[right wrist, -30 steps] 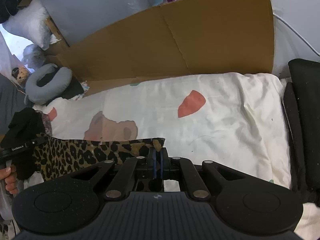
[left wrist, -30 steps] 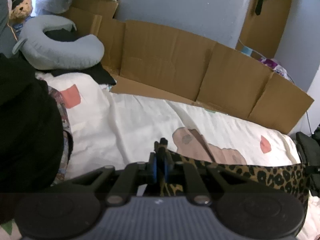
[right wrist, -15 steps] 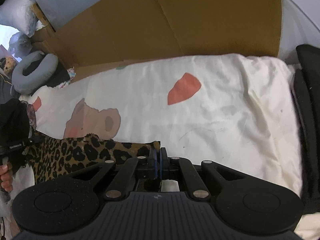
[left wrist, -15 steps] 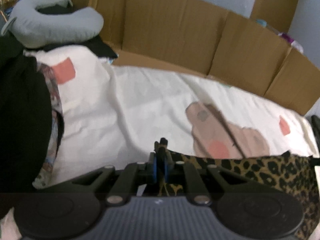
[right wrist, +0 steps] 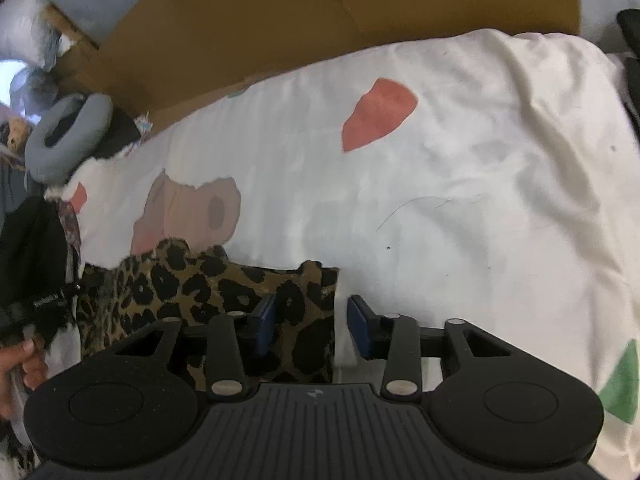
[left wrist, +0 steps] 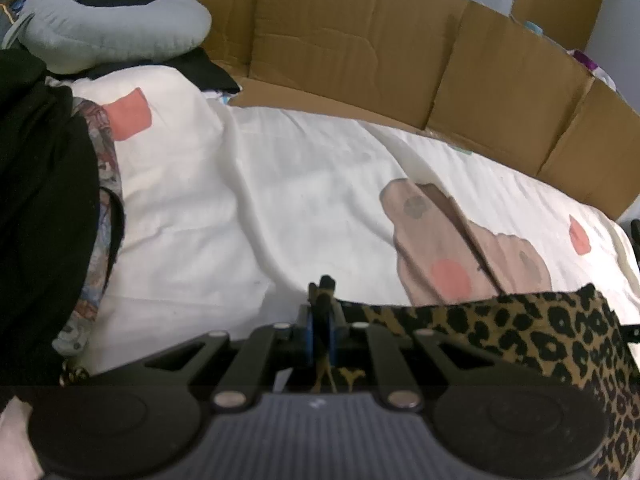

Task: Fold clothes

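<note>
Left wrist view: left gripper (left wrist: 321, 312) at bottom centre, blue pads pressed together on an edge of the leopard-print garment (left wrist: 552, 340). Garment stretches from the pinch toward the lower right of the frame, over the white duvet (left wrist: 280, 184). Grey neck pillow (left wrist: 108, 28) upper left, cardboard sheet (left wrist: 400, 48) across the top, black clothing (left wrist: 40, 200) along the left edge.

Right wrist view: right gripper (right wrist: 307, 322) at bottom centre, jaws spread wide, blue fingers (right wrist: 362, 326) apart, gripping nothing. Leopard-print garment (right wrist: 192, 284) lies lower left on the duvet (right wrist: 480, 200), its right edge between the open fingers. A person's hand (right wrist: 18, 364) at the left edge. Neck pillow (right wrist: 68, 136) upper left, cardboard (right wrist: 320, 12) along the top.
</note>
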A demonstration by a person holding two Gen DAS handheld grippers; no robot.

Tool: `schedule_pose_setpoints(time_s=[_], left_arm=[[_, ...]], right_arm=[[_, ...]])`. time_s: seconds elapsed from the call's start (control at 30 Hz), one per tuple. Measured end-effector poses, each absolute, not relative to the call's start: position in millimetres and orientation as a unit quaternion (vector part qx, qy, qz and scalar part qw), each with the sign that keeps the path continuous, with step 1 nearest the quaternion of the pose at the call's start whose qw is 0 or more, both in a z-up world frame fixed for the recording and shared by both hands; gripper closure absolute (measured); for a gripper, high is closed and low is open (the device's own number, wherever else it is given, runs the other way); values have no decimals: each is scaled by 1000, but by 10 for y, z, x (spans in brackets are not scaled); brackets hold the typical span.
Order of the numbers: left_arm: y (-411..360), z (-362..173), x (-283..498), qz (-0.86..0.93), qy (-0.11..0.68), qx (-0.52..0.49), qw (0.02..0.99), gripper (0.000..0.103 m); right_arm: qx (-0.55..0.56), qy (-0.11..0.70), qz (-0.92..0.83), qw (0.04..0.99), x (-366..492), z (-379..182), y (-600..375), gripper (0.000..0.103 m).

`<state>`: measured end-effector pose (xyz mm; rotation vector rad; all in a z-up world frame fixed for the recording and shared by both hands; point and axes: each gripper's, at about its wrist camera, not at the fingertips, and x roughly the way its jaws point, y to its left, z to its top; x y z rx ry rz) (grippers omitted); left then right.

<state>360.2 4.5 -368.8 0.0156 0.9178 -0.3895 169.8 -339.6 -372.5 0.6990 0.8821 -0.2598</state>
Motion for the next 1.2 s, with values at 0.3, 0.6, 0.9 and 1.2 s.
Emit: schedule_pose_setpoints(time_s=[0.3, 0.6, 0.9, 1.2], left_arm=[[101, -3570, 3520, -178, 411, 1, 894, 96], [51, -3703, 3589, -162, 440, 3, 883, 95], [13, -3555, 3563, -138, 431, 20, 891, 84], [-330, -3179, 3317, -206, 409, 5, 889, 84]], right_arm=[[297, 395, -130, 859, 1647, -3515, -3366, 101], [271, 390, -139, 869, 1719, -3411, -3363, 101], [235, 423, -173, 858, 1829, -3503, -3399, 98], [202, 387, -124, 891, 1855, -3150, -3198, 98]])
